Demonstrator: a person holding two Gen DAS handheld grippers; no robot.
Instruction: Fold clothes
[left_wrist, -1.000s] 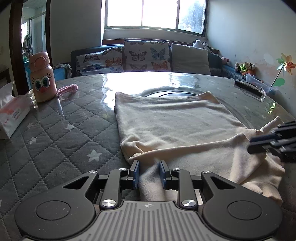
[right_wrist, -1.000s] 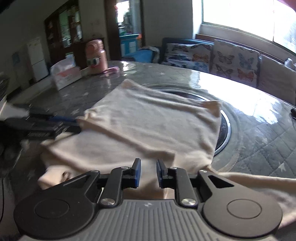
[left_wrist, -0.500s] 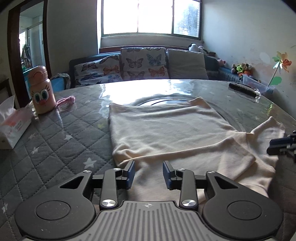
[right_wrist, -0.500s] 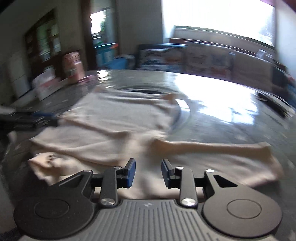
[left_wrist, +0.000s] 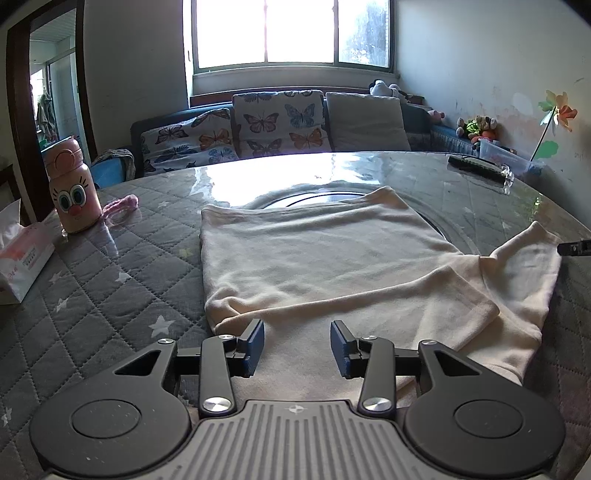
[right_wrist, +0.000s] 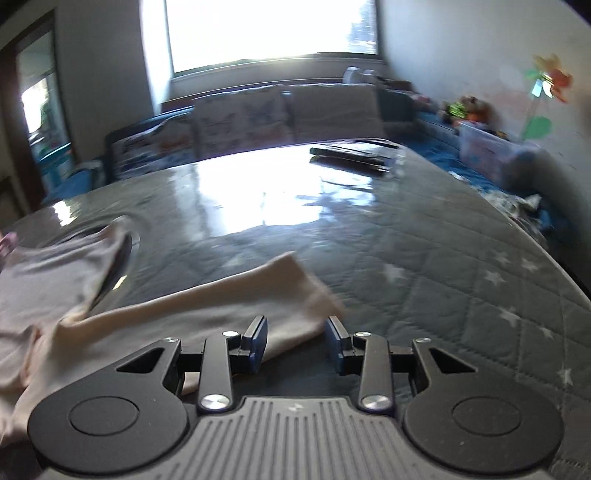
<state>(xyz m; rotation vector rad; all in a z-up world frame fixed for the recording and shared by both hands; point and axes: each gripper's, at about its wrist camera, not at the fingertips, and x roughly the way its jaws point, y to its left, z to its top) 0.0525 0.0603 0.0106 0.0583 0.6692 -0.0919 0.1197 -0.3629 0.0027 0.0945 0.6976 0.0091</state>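
Observation:
A cream shirt (left_wrist: 314, 258) lies flat on the grey quilted table (left_wrist: 110, 288), its near part folded over and one sleeve (left_wrist: 524, 258) stretched out to the right. My left gripper (left_wrist: 297, 339) hovers at the shirt's near edge. Its jaws are opening, and the cloth lies below the gap with the pads off it. In the right wrist view the sleeve (right_wrist: 258, 295) runs in from the left, blurred. My right gripper (right_wrist: 297, 336) stands open over the sleeve's end, pads clear of the fabric. The tip of the right gripper (left_wrist: 576, 247) shows at the frame's right edge.
A pink cartoon bottle (left_wrist: 74, 192), a tissue box (left_wrist: 22, 258) and a pink band (left_wrist: 122, 205) sit at the table's left. A dark remote (left_wrist: 476, 168) lies at the far right, also in the right wrist view as a remote (right_wrist: 351, 155). A sofa (left_wrist: 277, 122) stands beyond.
My left jaws have parted and let go of the shirt's near edge. My right gripper has swung right, from over the shirt's body to the sleeve's end, and its jaws have widened.

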